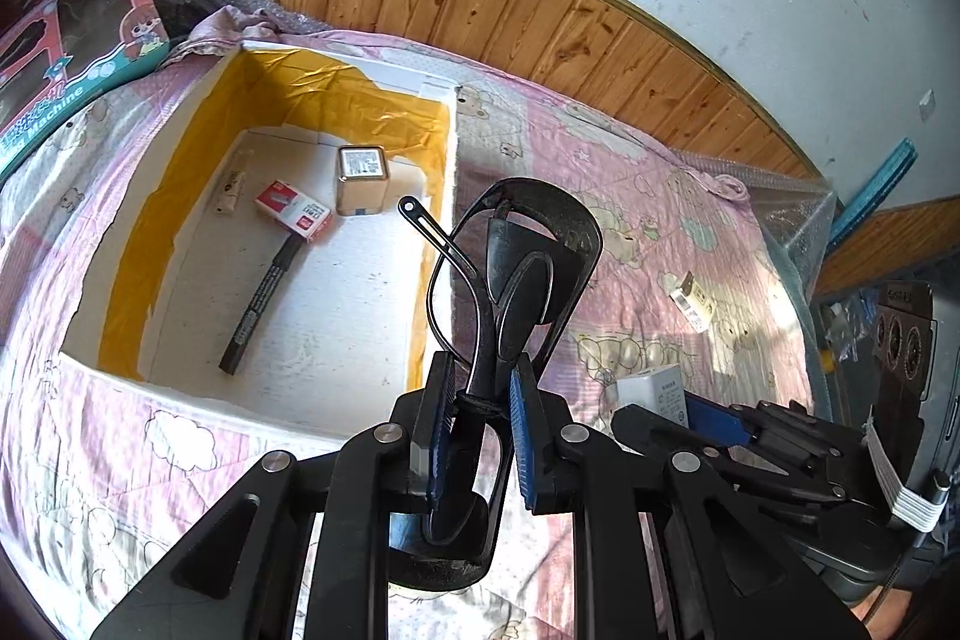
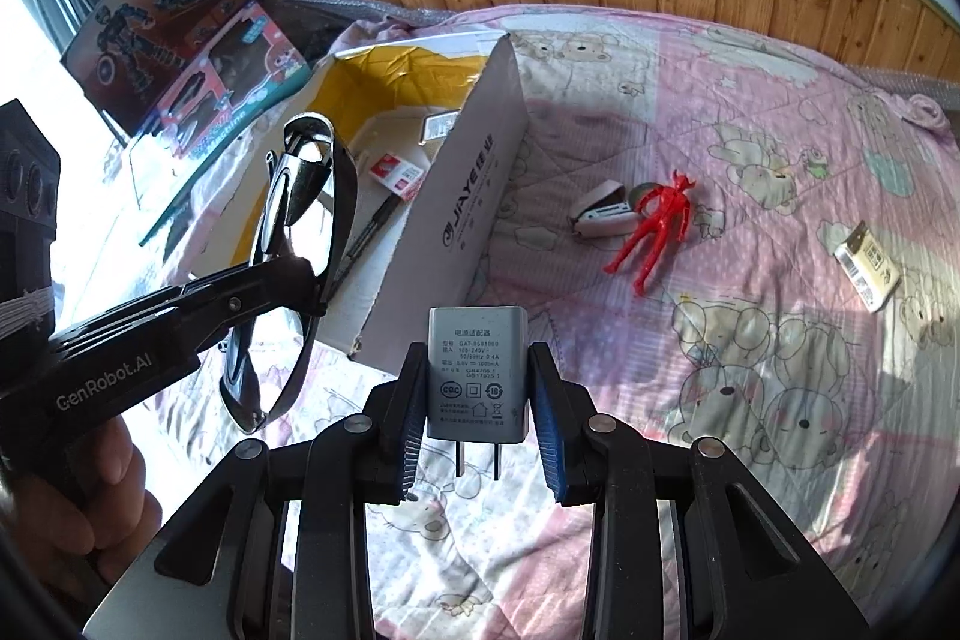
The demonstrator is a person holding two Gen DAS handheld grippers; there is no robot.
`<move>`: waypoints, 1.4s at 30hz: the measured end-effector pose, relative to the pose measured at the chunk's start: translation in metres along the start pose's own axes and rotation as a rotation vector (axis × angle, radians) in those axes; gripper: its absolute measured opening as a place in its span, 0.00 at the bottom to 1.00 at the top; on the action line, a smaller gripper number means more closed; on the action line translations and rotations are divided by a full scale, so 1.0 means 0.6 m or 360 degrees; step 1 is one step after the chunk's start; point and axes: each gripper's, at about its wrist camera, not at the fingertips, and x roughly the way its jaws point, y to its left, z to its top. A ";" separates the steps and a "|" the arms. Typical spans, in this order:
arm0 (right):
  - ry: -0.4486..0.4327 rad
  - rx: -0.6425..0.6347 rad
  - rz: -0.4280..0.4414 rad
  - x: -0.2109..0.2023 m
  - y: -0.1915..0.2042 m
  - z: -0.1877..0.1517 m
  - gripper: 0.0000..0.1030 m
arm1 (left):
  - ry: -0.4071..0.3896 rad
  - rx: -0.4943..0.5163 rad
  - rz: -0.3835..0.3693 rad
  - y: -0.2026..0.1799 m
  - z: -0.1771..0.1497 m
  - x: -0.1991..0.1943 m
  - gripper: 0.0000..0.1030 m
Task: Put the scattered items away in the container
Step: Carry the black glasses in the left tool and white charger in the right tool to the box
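We grip sunglasses (image 1: 510, 304) in the left gripper (image 1: 474, 418), long axis along the fingers; box (image 1: 432, 196) lies ahead-left, nearer this hand; right gripper (image 2: 477, 418) clamps the charger (image 2: 477, 376), box forward-left.

The box (image 1: 444, 172) is open on top. A marker (image 1: 264, 298), a red packet (image 1: 294, 211) and a tin (image 1: 360, 181) take its far half; the near floor is bare. Right of it the bed (image 2: 600, 112) holds a stapler (image 2: 603, 217), a red figure (image 2: 657, 226) and a carton (image 2: 867, 265), with bare quilt between.
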 end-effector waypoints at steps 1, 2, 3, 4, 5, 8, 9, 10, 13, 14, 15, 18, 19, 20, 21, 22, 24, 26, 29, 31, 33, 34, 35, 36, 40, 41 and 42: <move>0.0001 -0.0012 0.0006 0.000 0.004 0.002 0.33 | -0.0005 -0.0018 0.0011 0.007 0.001 -0.002 0.18; 0.0000 -0.0025 0.0011 0.000 0.008 0.005 0.33 | -0.0007 -0.0033 0.0021 0.013 0.002 -0.003 0.18; 0.0000 -0.0037 0.0016 0.000 0.013 0.007 0.33 | -0.0010 -0.0048 0.0030 0.019 0.002 -0.005 0.18; 0.0000 -0.0049 0.0023 0.001 0.017 0.009 0.33 | -0.0013 -0.0063 0.0040 0.025 0.003 -0.007 0.18; 0.0001 -0.0060 0.0028 0.001 0.022 0.012 0.33 | -0.0016 -0.0078 0.0046 0.031 0.003 -0.009 0.18; 0.0000 -0.0092 0.0049 0.000 0.036 0.019 0.33 | -0.0026 -0.0115 0.0059 0.046 0.003 -0.014 0.18; 0.0000 -0.0101 0.0056 0.000 0.041 0.022 0.33 | -0.0028 -0.0126 0.0061 0.050 0.003 -0.016 0.18; -0.0002 -0.0112 0.0062 -0.001 0.045 0.024 0.33 | -0.0031 -0.0136 0.0066 0.053 0.004 -0.017 0.18; -0.0009 -0.0143 0.0076 -0.002 0.058 0.033 0.33 | -0.0033 -0.0173 0.0063 0.064 0.007 -0.019 0.18; -0.0013 -0.0152 0.0078 -0.003 0.063 0.036 0.33 | -0.0034 -0.0185 0.0064 0.067 0.009 -0.020 0.18; -0.0017 -0.0159 0.0081 -0.004 0.066 0.040 0.33 | -0.0035 -0.0195 0.0064 0.070 0.011 -0.021 0.18; -0.0030 -0.0181 0.0091 -0.007 0.077 0.051 0.33 | -0.0040 -0.0236 0.0063 0.080 0.017 -0.023 0.18; -0.0035 -0.0190 0.0095 -0.008 0.079 0.054 0.33 | -0.0042 -0.0246 0.0064 0.082 0.019 -0.023 0.18; -0.0039 -0.0198 0.0098 -0.009 0.082 0.057 0.33 | -0.0044 -0.0254 0.0070 0.084 0.021 -0.023 0.18; -0.0041 -0.0207 0.0102 -0.009 0.086 0.061 0.33 | -0.0045 -0.0263 0.0076 0.086 0.023 -0.023 0.18; -0.0045 -0.0217 0.0106 -0.009 0.089 0.064 0.33 | -0.0045 -0.0273 0.0078 0.088 0.025 -0.022 0.18; -0.0049 -0.0232 0.0112 -0.007 0.094 0.072 0.33 | -0.0043 -0.0271 0.0109 0.086 0.029 -0.018 0.18; -0.0046 -0.0239 0.0125 -0.004 0.097 0.079 0.33 | -0.0035 -0.0280 0.0129 0.085 0.034 -0.013 0.18; -0.0040 -0.0251 0.0133 0.005 0.102 0.091 0.33 | -0.0027 -0.0285 0.0166 0.083 0.042 -0.004 0.18; -0.0038 -0.0262 0.0131 0.011 0.104 0.099 0.33 | -0.0010 -0.0314 0.0171 0.085 0.048 0.004 0.18; -0.0038 -0.0271 0.0129 0.017 0.106 0.105 0.33 | 0.0004 -0.0360 0.0174 0.090 0.053 0.011 0.18; -0.0038 -0.0276 0.0128 0.019 0.106 0.109 0.33 | 0.0013 -0.0392 0.0168 0.095 0.054 0.015 0.18; -0.0037 -0.0278 0.0128 0.022 0.107 0.113 0.33 | 0.0023 -0.0426 0.0156 0.099 0.056 0.018 0.18; -0.0034 -0.0277 0.0132 0.025 0.107 0.116 0.33 | 0.0033 -0.0461 0.0141 0.104 0.057 0.021 0.18; -0.0019 -0.0274 0.0144 0.039 0.107 0.130 0.33 | 0.0068 -0.0588 0.0086 0.119 0.059 0.030 0.18; -0.0015 -0.0273 0.0146 0.042 0.107 0.134 0.33 | 0.0076 -0.0623 0.0075 0.122 0.060 0.033 0.18; -0.0012 -0.0272 0.0148 0.046 0.107 0.137 0.33 | 0.0086 -0.0667 0.0063 0.128 0.060 0.036 0.18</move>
